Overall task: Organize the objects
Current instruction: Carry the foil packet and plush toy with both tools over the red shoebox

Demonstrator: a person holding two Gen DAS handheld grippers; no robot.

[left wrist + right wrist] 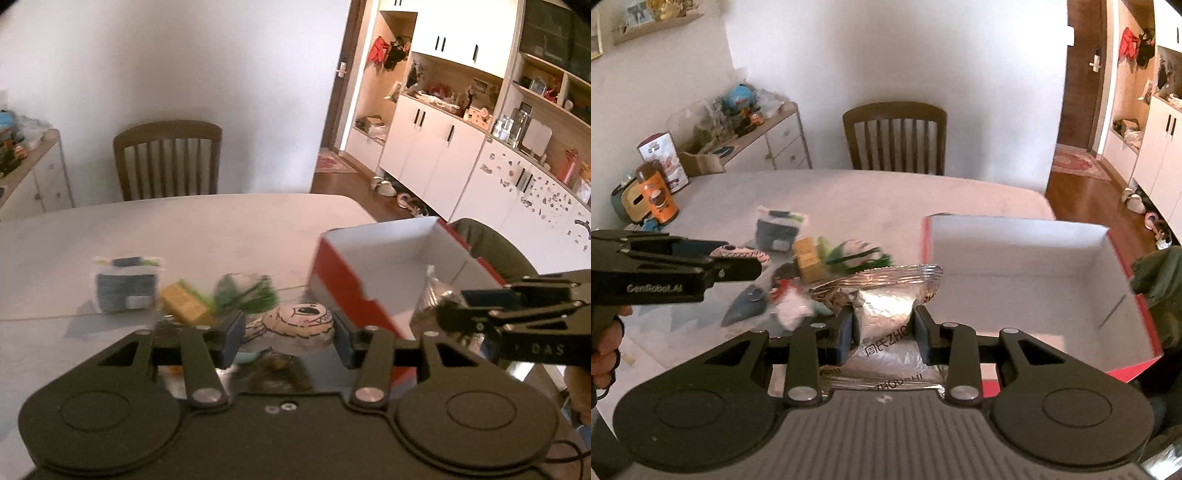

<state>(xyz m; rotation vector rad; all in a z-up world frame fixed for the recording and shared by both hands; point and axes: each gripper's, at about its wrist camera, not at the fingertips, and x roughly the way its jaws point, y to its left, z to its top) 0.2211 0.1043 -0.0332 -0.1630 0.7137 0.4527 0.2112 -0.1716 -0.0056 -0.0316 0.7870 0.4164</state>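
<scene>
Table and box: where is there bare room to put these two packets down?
The box floor is bare. The table is free between the far chair and the packet cluster. The near-left part, around that cluster, is crowded.

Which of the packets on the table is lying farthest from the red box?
The dark blue-grey packet. It lies past the yellow packet and green packet, farthest from the red box.

A pale table [871, 199] carries a red box [1123, 258] with a white interior at the right, a loose cluster of small packets [125, 288] left of it, and an orange jar [657, 195] at the far left.
</scene>
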